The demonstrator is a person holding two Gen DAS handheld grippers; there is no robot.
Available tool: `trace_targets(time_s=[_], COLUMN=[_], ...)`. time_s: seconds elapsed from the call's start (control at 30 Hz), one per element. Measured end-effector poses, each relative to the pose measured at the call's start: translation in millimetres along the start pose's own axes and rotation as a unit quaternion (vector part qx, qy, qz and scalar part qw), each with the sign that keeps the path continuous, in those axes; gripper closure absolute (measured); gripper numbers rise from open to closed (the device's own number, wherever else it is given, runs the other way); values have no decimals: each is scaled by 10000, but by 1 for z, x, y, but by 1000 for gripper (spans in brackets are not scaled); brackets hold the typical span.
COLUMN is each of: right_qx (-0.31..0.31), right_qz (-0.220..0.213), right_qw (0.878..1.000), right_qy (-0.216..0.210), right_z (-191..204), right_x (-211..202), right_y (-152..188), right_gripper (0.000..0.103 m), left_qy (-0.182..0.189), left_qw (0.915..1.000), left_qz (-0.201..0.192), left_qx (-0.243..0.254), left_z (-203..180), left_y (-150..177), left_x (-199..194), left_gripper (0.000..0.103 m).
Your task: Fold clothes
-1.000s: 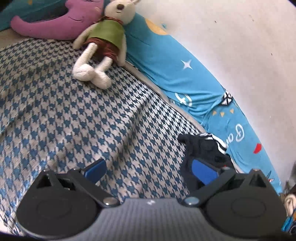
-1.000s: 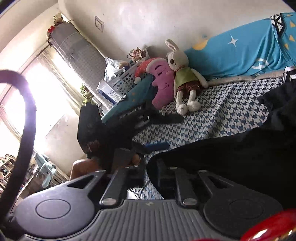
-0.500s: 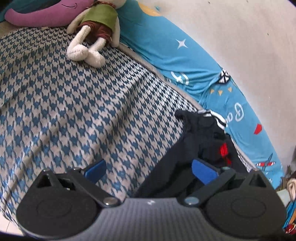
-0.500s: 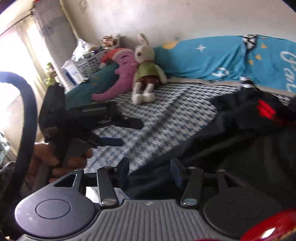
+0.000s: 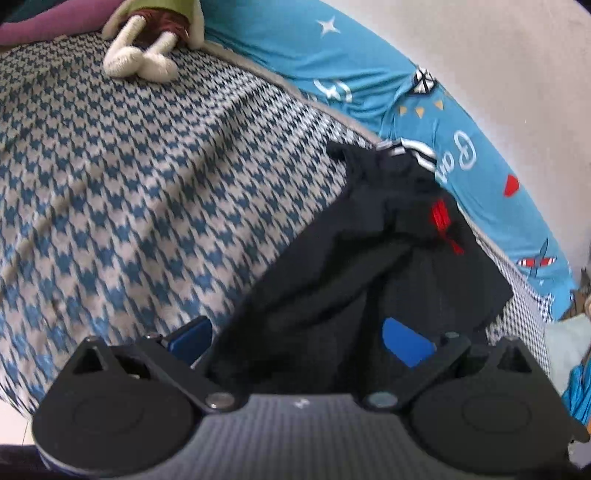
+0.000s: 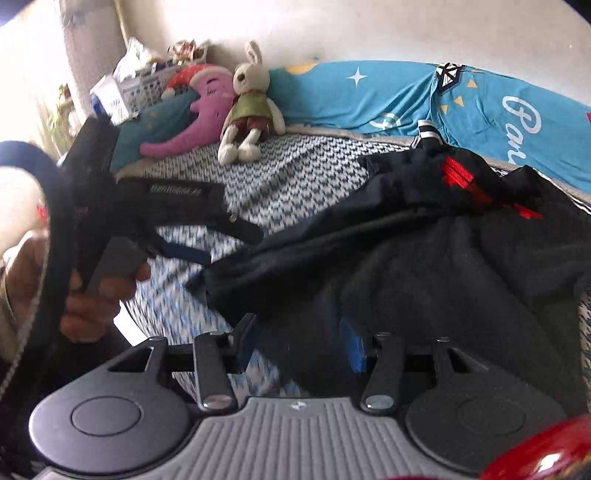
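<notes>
Hand-held gripper (image 5: 299, 339) agape around black garment (image 5: 369, 258) edge.

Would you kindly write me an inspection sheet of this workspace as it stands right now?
Surface: bed with blue houndstooth cover, lightly wrinkled.
Job's things: one black garment with red marks, crumpled on the cover, not folded.
Clutter: rabbit plush and purple plush at the far end; blue patterned bedding along the wall.
Grippers: left gripper open, garment edge between its fingers; right gripper open, cloth between its fingers. A hand holds the left gripper.
Cables: dark cable loop at the right view's left edge.
Surroundings: pale wall, basket of items, bright window side.
</notes>
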State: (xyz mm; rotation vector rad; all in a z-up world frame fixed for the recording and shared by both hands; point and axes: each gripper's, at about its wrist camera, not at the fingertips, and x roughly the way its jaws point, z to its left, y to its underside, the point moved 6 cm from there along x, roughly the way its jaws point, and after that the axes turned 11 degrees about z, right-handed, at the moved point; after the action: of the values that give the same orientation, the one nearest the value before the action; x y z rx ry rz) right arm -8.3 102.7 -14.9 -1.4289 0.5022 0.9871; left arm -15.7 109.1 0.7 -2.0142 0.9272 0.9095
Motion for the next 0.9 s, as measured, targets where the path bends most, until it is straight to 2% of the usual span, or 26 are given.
trace_targets(time_s=[0.17, 0.33, 0.5, 0.67, 0.73, 0.8, 0.87, 0.9], right_qx=[-392, -843, -1381, -1837, -1799, -1699, -1624, -1598], right_qz=[178, 258, 303, 267, 252, 258, 267, 275], right_qw=[9985, 9925, 9813, 9702, 9717, 9748, 9763, 9766], right_qy=[342, 849, 1304, 1560, 1508, 1419, 1405, 1414], right_z=[10, 14, 19, 27, 27, 27, 26, 26], right_x=[6, 19, 34, 44, 46, 47, 47, 46], right_y=[21, 33, 38, 40, 37, 35, 34, 34], right_gripper=[54, 54, 54, 56, 66, 87, 96, 97], left_qy=[-159, -176, -200, -198, -202, -205, -207, -212], left_qw=[9997, 9998, 9998, 9996, 9995, 9994, 9992, 9991], left_qz=[30, 12, -10, -13, -19, -28, -42, -50], left_qx=[167, 116, -25, -187, -245, -294, -330, -350], left_z=[-4, 0, 5, 13, 16, 18, 20, 22], left_y=[10, 11, 9, 8, 7, 7, 7, 7], left_x=[6, 6, 6, 6, 6, 5, 4, 4], left_gripper=[0, 0, 0, 0, 0, 0, 0, 0])
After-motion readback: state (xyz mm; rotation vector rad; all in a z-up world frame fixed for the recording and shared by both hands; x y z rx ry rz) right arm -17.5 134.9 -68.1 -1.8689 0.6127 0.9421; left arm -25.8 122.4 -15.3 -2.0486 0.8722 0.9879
